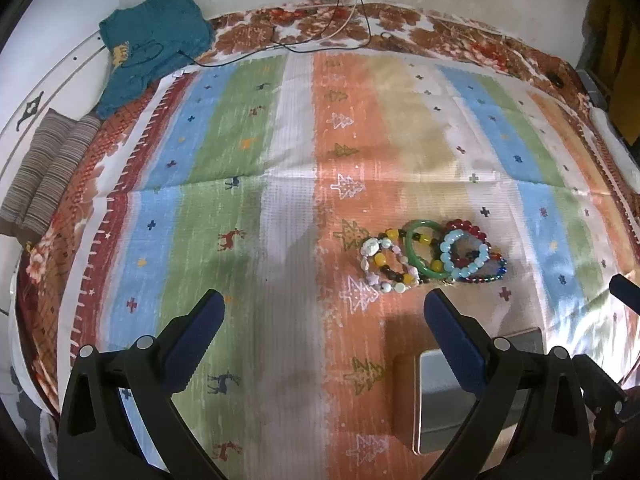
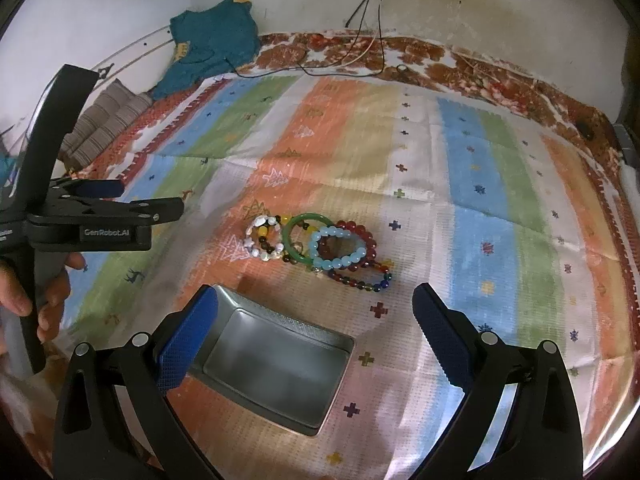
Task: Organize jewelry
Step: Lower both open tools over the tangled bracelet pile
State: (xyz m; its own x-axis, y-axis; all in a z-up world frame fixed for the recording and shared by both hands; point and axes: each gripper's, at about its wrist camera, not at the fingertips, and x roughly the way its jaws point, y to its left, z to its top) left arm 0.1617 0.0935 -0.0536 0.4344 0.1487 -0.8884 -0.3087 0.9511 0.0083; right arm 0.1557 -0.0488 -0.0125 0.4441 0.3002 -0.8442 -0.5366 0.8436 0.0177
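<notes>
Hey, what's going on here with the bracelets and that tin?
A person holds a gripper in each hand above a striped, patterned cloth. Both the left gripper and the right gripper are open and holding nothing. A cluster of beaded bracelets, with a green bangle among them, lies overlapping on the cloth. An open rectangular metal tin sits nearer the person, with nothing in it. No jewelry has gone into the tin yet.
</notes>
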